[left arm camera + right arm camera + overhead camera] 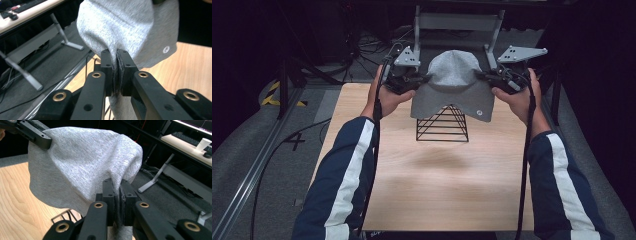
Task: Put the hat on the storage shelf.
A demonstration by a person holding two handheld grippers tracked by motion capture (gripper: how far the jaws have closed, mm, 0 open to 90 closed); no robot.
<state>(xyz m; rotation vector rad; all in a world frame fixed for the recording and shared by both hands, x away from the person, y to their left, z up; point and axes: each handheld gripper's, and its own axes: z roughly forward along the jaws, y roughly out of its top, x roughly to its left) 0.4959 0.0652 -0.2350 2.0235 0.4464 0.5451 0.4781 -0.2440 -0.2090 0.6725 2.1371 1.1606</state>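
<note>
While raised level, both hand-held grippers clamp grey hat point(453, 82) above wire stand point(443, 125).

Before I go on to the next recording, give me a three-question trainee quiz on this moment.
1. True or false: both the left gripper and the right gripper have their jaws closed on the grey beanie.
2. What stands under the beanie? A) a black wire stand B) a glass bowl C) a cardboard box
3. Fill in: the small round logo patch sits near the beanie's lower edge on the side of the person's ____ hand.

Key
1. True: each gripper view shows grey knit pinched between its two jaws.
2. A: the black wire stand stands on the wooden table, its top hidden by the beanie.
3. Right.
</note>
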